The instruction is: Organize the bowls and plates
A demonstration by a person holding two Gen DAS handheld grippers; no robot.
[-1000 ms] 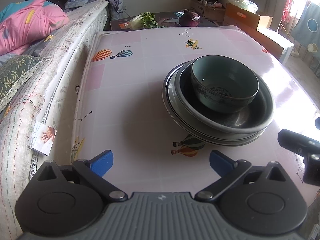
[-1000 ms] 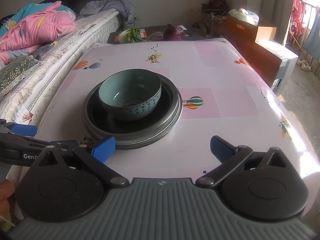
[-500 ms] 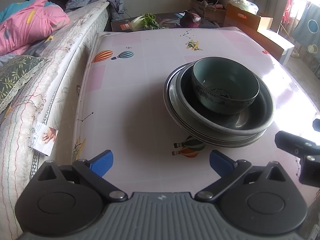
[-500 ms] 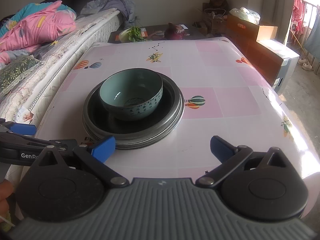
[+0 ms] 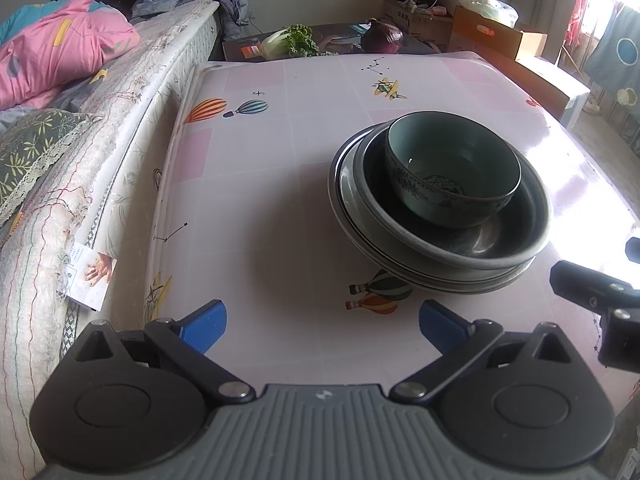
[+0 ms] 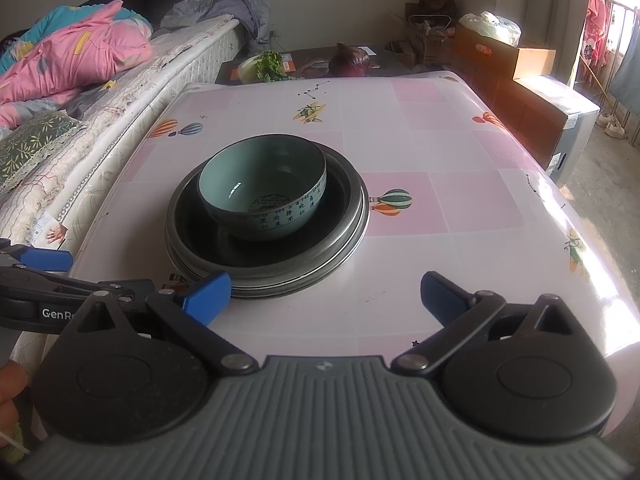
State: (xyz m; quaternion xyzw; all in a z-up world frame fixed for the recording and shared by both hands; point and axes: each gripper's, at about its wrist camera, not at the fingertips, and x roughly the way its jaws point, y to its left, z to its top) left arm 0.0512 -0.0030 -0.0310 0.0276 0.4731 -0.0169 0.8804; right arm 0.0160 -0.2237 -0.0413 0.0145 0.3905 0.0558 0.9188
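A teal bowl (image 5: 452,168) (image 6: 264,188) with dark lettering sits inside a dark deep dish (image 5: 508,240) (image 6: 340,200). That dish rests on a stack of grey plates (image 5: 400,268) (image 6: 276,284) on the pink table (image 5: 280,200) (image 6: 440,200). My left gripper (image 5: 322,320) is open, near the front edge and left of the stack, holding nothing. My right gripper (image 6: 324,294) is open too, just in front of the stack, with its left blue pad near the plates' rim. The left gripper's side also shows at the right wrist view's left edge.
A bed with a mattress (image 5: 80,160) and pink quilt (image 5: 60,64) runs along the table's left side. A low table behind holds cabbage (image 5: 288,40) and a purple onion (image 6: 352,60). Cardboard boxes (image 6: 504,56) stand at the right.
Both grippers have drifted slightly, so the stack sits a touch lower in the left wrist view. The bowl and plates have not moved.
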